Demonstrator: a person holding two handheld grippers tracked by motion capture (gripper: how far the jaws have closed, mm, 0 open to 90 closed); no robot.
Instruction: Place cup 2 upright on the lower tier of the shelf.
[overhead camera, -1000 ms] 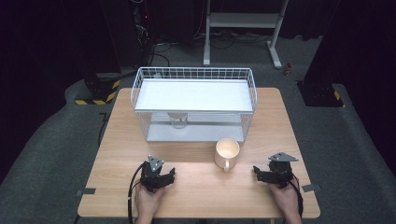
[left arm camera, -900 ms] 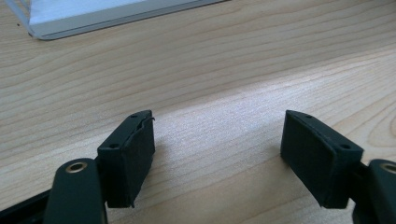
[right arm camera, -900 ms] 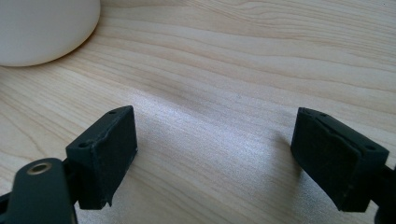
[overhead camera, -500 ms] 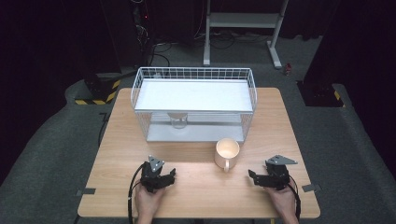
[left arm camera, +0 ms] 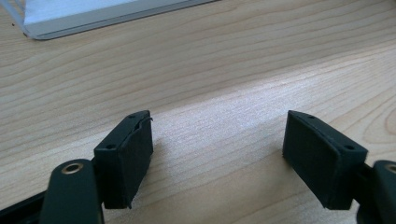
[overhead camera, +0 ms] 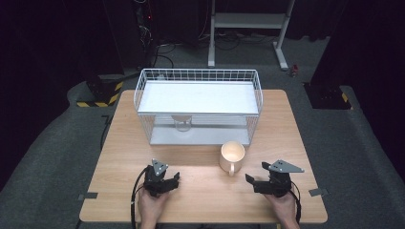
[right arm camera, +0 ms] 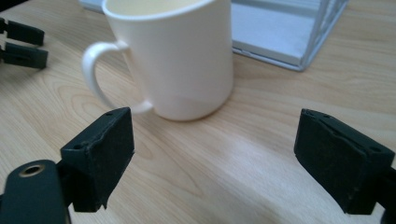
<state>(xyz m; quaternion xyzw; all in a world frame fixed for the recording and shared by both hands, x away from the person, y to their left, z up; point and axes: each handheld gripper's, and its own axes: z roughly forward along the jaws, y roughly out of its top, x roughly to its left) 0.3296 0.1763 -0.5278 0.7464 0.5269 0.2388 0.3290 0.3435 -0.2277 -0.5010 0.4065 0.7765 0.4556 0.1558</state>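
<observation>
Dark floor and black surroundings frame a pale wooden desk (overhead camera: 200, 191), with both grippers low near its front edge. The right gripper (right arm camera: 224, 158) has its fingers (right arm camera: 100, 151) spread wide and empty, resting just above the wood. Straight ahead of them, near but not touching, stands a cream mug (right arm camera: 180, 56), upright, its handle (right arm camera: 100, 74) turned toward the left-hand finger in the right gripper view. In the high view the mug (overhead camera: 232, 156) sits just in front of a white wire basket (overhead camera: 143, 102), between the two grippers and closer to the right one (overhead camera: 255, 183).

The mug looks like glazed ceramic: stiff, fairly heavy for its size, smooth enough to slip, and breakable if dropped or knocked. Its body seems about as wide as the open fingers, so the rim wall or the handle is probably the surer hold.

The left gripper (left arm camera: 219, 158) also has wide, empty fingers over bare wood, well apart from the mug.
</observation>
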